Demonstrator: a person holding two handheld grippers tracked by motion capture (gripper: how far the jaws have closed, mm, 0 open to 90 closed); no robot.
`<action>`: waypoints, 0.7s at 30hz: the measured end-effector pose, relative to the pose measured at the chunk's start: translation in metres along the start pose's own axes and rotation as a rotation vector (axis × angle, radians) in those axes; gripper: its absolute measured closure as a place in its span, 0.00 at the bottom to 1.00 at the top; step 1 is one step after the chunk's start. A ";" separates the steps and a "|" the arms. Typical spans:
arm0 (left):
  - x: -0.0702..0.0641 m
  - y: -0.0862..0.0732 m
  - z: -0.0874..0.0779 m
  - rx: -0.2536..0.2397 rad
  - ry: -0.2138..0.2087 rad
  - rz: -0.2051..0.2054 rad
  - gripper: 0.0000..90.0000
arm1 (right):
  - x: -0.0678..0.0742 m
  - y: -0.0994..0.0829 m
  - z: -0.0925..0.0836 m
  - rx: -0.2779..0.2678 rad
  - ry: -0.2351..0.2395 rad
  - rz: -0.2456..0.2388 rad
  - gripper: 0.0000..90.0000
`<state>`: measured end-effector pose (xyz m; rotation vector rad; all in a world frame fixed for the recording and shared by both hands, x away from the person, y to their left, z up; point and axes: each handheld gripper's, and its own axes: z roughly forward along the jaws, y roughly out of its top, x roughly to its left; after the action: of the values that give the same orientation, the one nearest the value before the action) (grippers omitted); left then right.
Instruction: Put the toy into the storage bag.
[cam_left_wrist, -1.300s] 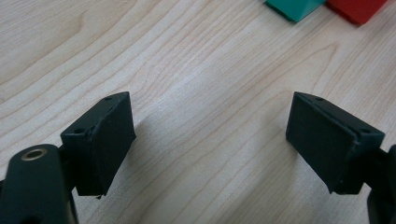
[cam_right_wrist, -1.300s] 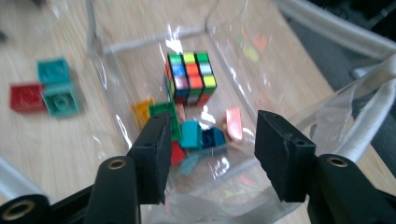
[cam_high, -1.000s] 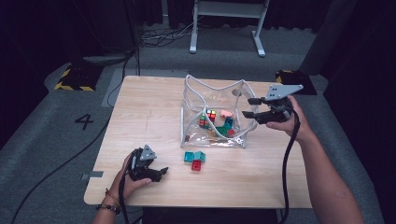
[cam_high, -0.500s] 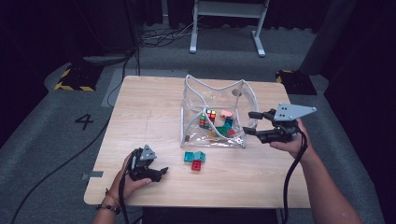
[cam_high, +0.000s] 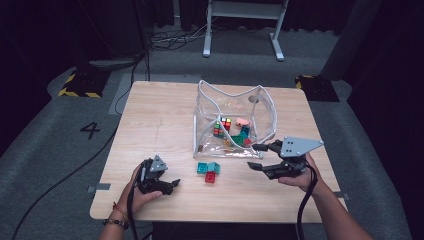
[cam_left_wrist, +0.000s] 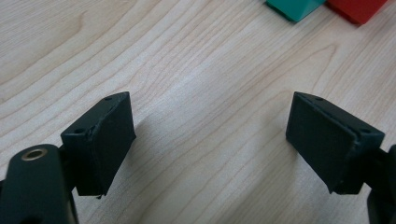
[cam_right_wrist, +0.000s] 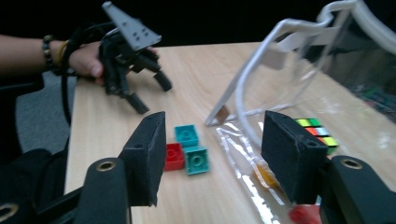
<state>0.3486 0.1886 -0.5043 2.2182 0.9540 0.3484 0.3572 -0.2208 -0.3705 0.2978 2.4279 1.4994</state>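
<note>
1. Blocks: two teal plastic building bricks (cam_high: 207, 167) and one red brick (cam_high: 211, 177) lie clustered on the wooden table (cam_high: 160, 125), just before the clear plastic pouch (cam_high: 235, 120); the right gripper (cam_high: 256, 156) points toward them, its jaws just opening, empty.
2. Left gripper (cam_left_wrist: 210, 140) jaws apart over bare wood.
3. Right gripper view: the cluster's long axis runs away from the camera.

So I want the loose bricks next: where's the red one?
High view: red brick lies on the table, just in front of two teal bricks, between both grippers.

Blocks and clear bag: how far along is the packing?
Done: several toys, a colour cube among them, lie inside the clear bag. In hand: nothing; the right claw, open, points at the loose blocks. Left: those teal and red blocks on the table.
</note>
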 end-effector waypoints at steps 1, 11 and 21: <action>0.000 0.000 0.000 0.000 0.000 0.000 0.17 | 0.002 -0.002 0.003 0.004 0.007 -0.002 0.46; 0.000 0.000 0.000 0.002 -0.002 0.000 0.17 | 0.020 -0.027 0.062 0.103 0.085 -0.006 0.48; 0.000 0.000 0.000 0.001 -0.002 0.001 0.17 | 0.003 -0.047 0.121 0.186 0.063 0.007 0.52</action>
<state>0.3488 0.1887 -0.5042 2.2195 0.9516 0.3463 0.3931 -0.1388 -0.4642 0.3011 2.6239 1.3062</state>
